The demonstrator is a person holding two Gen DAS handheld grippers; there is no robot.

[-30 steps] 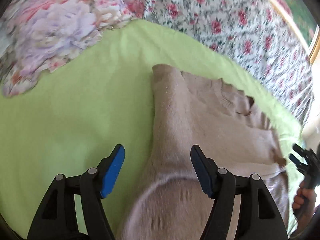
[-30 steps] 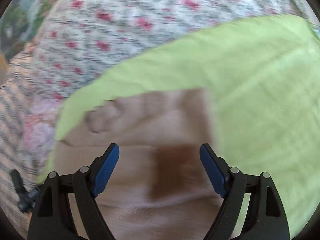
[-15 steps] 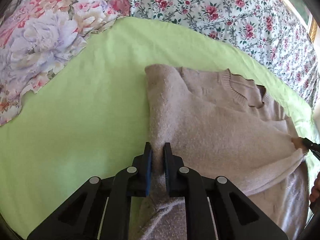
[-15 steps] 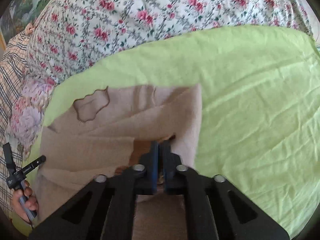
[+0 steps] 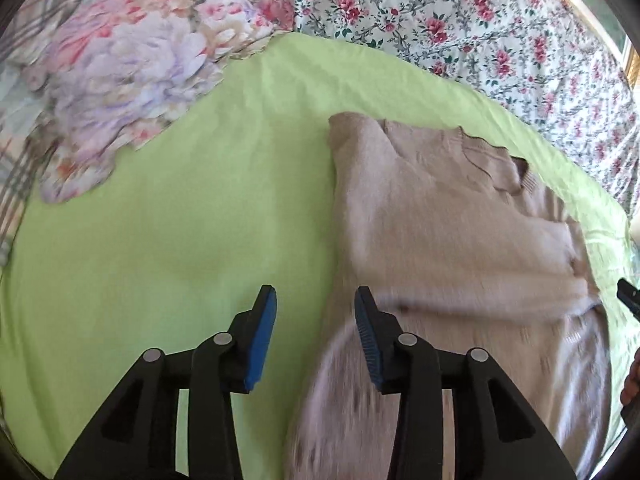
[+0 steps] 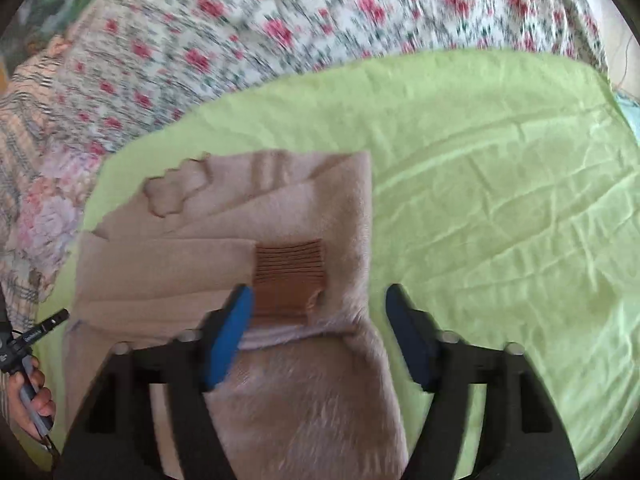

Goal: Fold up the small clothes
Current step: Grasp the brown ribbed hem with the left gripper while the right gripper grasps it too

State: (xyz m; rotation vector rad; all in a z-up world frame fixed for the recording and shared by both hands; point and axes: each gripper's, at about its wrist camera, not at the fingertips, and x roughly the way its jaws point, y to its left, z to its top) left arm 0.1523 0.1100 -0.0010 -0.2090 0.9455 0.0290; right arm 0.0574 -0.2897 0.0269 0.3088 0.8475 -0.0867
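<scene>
Neatly folded, a fuzzy beige sweater (image 5: 440, 216) lies on a lime-green sheet (image 5: 180, 220), sleeves crossed over its front and a brown ribbed cuff (image 6: 290, 276) on top. Both the left hand-held gripper (image 5: 316, 312) and the right hand-held gripper (image 6: 318, 308) have just been opening, jaws apart above the knit and gripping nothing.

Sweater (image 5: 440, 220) hem runs under the frame's bottom edge, near part motion-blurred. Floral bedding (image 6: 280, 40) smeared in right wrist view, pattern unreadable. Other hand-held gripper (image 5: 628, 298) cut off at right edge; its holder's hand (image 6: 36, 398) only partly in frame.
</scene>
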